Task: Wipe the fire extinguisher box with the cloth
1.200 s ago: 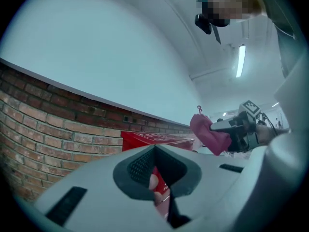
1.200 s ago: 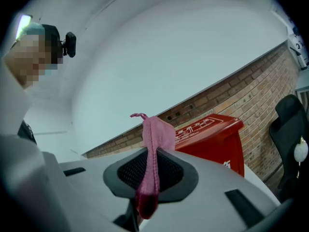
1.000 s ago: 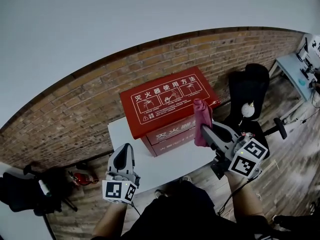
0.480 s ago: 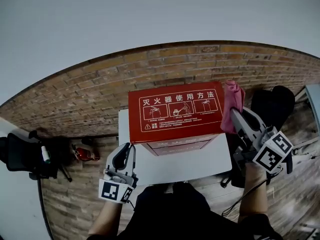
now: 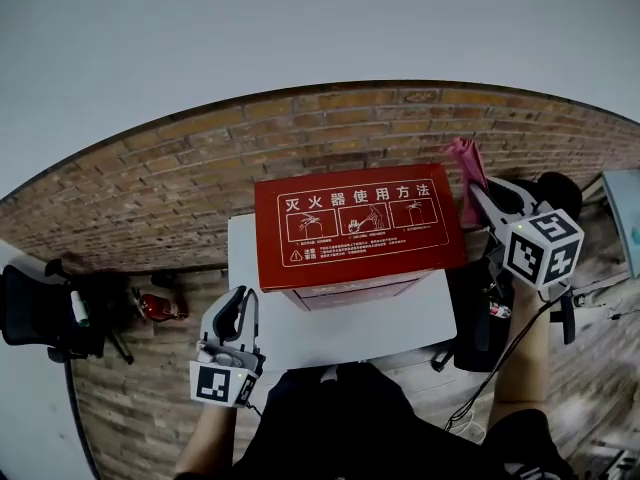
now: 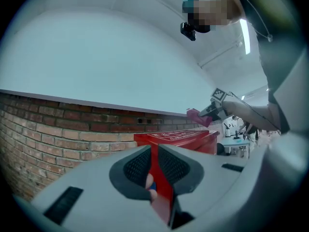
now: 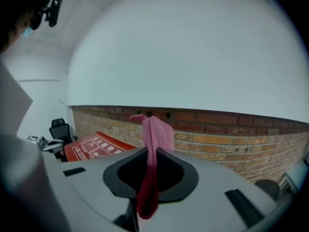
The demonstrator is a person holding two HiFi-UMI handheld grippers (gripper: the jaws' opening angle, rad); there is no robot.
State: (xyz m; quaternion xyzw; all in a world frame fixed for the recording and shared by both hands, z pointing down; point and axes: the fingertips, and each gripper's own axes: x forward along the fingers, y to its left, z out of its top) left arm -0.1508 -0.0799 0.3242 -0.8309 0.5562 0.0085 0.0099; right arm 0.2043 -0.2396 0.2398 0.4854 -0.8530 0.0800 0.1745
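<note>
I am holding my right claw at about two o'clock of the red fire extinguisher box, just off its far right corner; its jaws are pinching the pink cloth, which is sticking up past the tips and hanging down behind them; I cannot tell whether the cloth is touching the box; my left claw is hovering at seven o'clock of the box; its jaws have just been opening and are standing slightly apart, gripping nothing; the box is sitting on the white bench before the brick wall
</note>
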